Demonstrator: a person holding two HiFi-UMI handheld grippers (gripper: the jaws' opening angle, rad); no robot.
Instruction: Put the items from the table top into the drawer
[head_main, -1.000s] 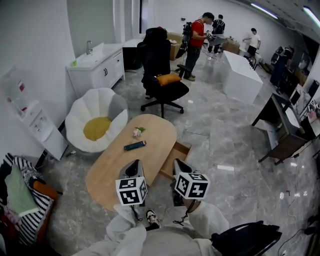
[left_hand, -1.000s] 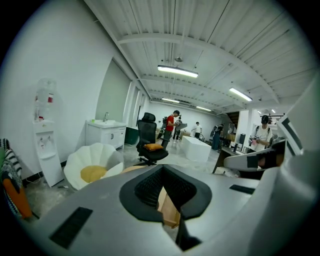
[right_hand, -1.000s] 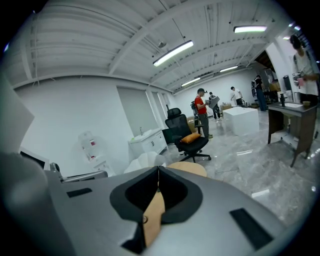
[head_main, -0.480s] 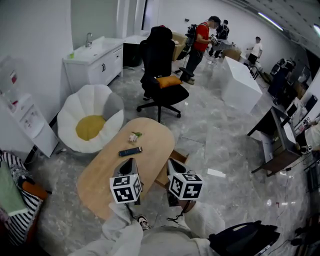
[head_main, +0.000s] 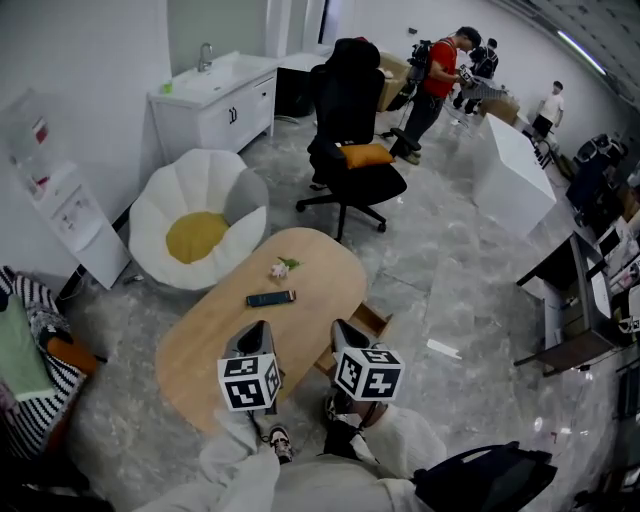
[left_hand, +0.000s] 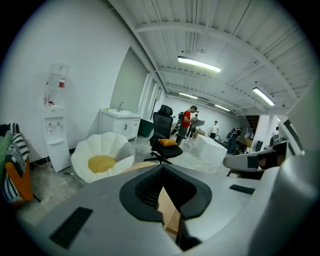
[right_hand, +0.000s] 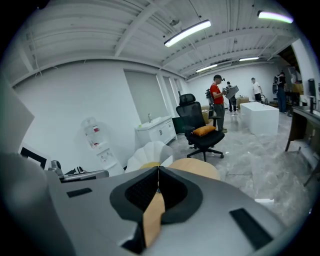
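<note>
On the oval wooden table (head_main: 215, 335) lie a dark flat remote (head_main: 271, 298) and, farther back, a small white flower sprig (head_main: 280, 267). An open wooden drawer (head_main: 366, 322) sticks out of the table's right side. My left gripper (head_main: 258, 330) hovers over the table's near end, short of the remote. Its jaws meet at the tip (left_hand: 161, 168) with nothing between them. My right gripper (head_main: 340, 328) hangs beside it, over the table's near right edge next to the drawer. It is shut and empty too (right_hand: 158, 170). Neither gripper touches an item.
A white petal-shaped chair (head_main: 198, 230) with a yellow cushion stands left of the table, and a black office chair (head_main: 350, 130) stands behind it. A white sink cabinet (head_main: 215, 95) and a water dispenser (head_main: 65, 215) line the left wall. Several people (head_main: 440, 75) stand far back.
The head view has swung, so the room sits differently in the picture. Both grippers have shifted a little and dropped slightly over the table's near end. The remote and the flower lie where they were.
</note>
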